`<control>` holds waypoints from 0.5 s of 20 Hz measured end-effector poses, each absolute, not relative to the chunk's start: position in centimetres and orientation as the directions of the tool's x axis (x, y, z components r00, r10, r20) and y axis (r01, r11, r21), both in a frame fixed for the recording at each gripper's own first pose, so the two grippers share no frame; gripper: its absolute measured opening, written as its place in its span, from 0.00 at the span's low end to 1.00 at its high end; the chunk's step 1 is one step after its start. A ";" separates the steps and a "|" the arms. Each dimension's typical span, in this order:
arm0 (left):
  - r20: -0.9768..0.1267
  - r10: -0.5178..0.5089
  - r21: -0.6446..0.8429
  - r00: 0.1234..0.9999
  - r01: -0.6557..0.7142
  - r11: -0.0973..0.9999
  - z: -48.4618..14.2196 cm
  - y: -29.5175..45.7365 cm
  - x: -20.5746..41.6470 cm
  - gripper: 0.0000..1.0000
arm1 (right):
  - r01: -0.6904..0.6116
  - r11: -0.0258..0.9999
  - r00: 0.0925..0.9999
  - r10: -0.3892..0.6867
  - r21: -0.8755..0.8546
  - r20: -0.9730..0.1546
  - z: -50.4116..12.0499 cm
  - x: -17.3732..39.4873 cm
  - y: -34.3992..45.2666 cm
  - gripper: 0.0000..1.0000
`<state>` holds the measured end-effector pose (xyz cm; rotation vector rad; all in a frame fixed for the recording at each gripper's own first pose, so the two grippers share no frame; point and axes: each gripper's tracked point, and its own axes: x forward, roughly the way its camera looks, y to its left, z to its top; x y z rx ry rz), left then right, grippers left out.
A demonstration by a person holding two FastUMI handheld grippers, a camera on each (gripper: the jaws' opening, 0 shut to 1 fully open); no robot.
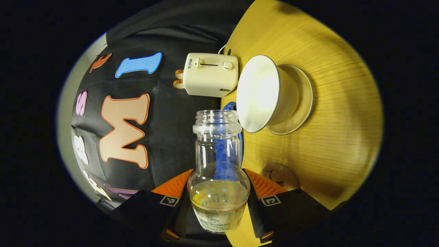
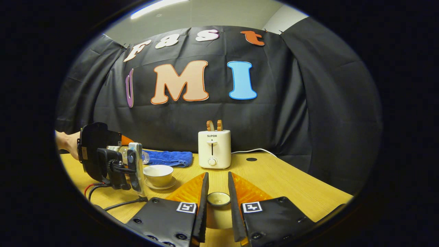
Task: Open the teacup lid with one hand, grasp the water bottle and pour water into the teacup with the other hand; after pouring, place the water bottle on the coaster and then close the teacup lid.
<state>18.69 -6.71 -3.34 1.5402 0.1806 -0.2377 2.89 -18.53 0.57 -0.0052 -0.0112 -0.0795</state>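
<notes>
In the left gripper view my left gripper (image 1: pixel 219 180) is shut on a clear, uncapped water bottle (image 1: pixel 217 161) with a little water low in its body. The view is rolled sideways. The bottle's open neck points toward the white teacup (image 1: pixel 264 94), which has no lid and stands on its saucer (image 1: pixel 301 99). A round coaster (image 1: pixel 279 175) lies on the wood near my right finger. In the right gripper view my right gripper (image 2: pixel 218 185) is shut on the cream teacup lid (image 2: pixel 218 200), held just above the table. The left gripper (image 2: pixel 109 164) tilts the bottle (image 2: pixel 144 157) over the teacup (image 2: pixel 158 174).
A cream toaster (image 2: pixel 214 149) with two toast slices stands at the back of the wooden table (image 2: pixel 291 185), beside a folded blue towel (image 2: pixel 169 158). A hand (image 2: pixel 67 142) holds the left gripper, and cables (image 2: pixel 103 192) trail from it across the tabletop.
</notes>
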 end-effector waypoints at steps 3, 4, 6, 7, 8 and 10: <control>-0.271 -0.029 0.962 0.962 0.270 -0.050 -2.8 -6.7 18.4 0.71 | 0.079 0.997 0.997 -0.079 -0.005 0.012 0.5 2.8 -18.5 0.34; -0.271 -0.027 0.961 0.962 0.268 -0.072 -2.7 -6.8 18.4 0.71 | 0.079 0.997 0.997 -0.079 -0.005 0.012 0.5 2.8 -18.5 0.34; -0.269 -0.025 0.957 0.963 0.264 -0.119 -2.4 -6.9 18.6 0.71 | 0.079 0.997 0.997 -0.079 -0.005 0.012 0.6 2.8 -18.5 0.34; -0.267 -0.021 0.955 0.963 0.261 -0.141 -2.2 -6.8 18.6 0.71 | 0.079 0.997 0.997 -0.079 -0.005 0.012 0.6 2.9 -18.6 0.34; -0.264 -0.021 0.953 0.964 0.258 -0.159 -2.1 -6.9 18.7 0.71 | 0.079 0.997 0.997 -0.079 -0.005 0.011 0.6 2.9 -18.6 0.34; -0.267 -0.017 0.947 0.964 0.259 -0.189 -1.8 -7.0 18.7 0.71 | 0.078 0.997 0.997 -0.078 -0.005 0.012 0.5 2.9 -18.6 0.34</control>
